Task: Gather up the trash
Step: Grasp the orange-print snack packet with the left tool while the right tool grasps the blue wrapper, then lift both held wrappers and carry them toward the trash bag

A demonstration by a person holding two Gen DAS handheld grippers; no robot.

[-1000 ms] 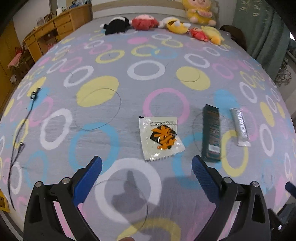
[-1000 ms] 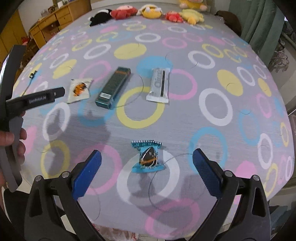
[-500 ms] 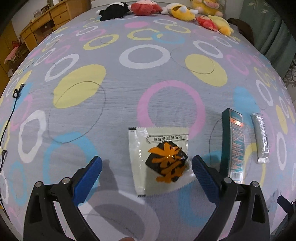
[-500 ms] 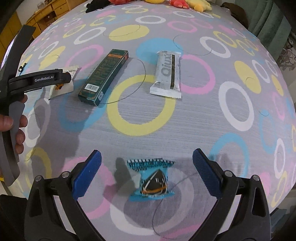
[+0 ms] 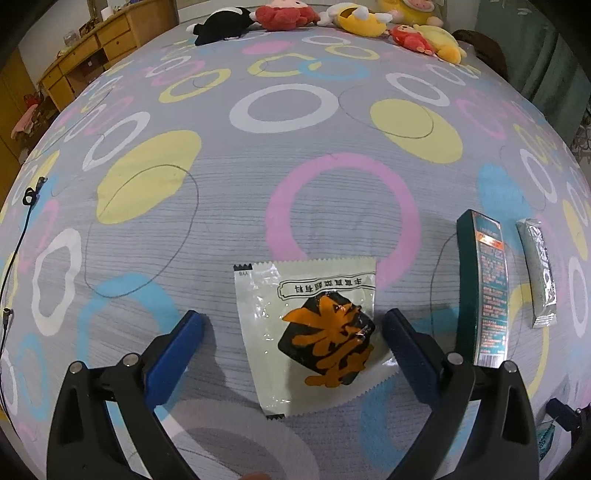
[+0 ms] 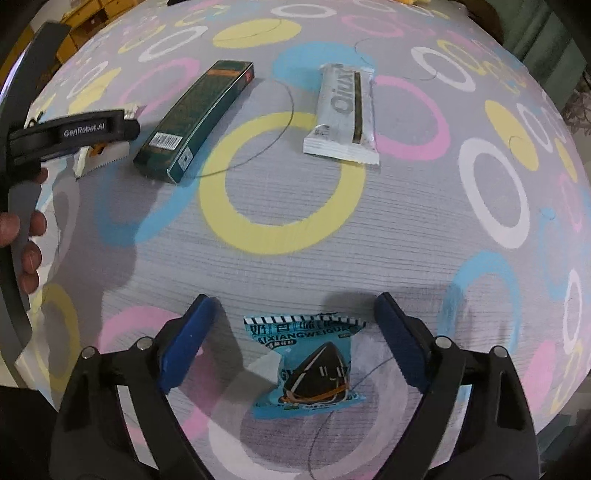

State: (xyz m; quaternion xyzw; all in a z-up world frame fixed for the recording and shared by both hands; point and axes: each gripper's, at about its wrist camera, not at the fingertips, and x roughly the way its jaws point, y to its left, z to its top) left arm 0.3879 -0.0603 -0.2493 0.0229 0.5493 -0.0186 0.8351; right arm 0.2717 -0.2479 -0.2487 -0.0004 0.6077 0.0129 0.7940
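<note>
- The left gripper hangs low over a bed sheet printed with coloured rings, its blue jaws spread wide and pressing on nothing.
- Between those jaws lies a white sachet with an orange-and-black label, flat on the sheet; the right-hand jaw stands just beside its edge, the left-hand one clear of it.
- To the sachet's right a dark green box lies lengthwise, and beyond it, apart, a silver wrapper.
- The right gripper is likewise low over the sheet, jaws apart; they have just been closing in, with a blue snack packet between them but touched by neither.
- The blue packet lies crumpled on a white ring near the bed's close edge, well apart from the other litter.
- In the right wrist view the green box and the silver wrapper lie farther up the bed, side by side with a gap between.
- At that view's left edge a hand grips the left gripper's handle, over the sachet.
- Plush toys line the far end of the bed; a wooden dresser stands at far left.
</note>
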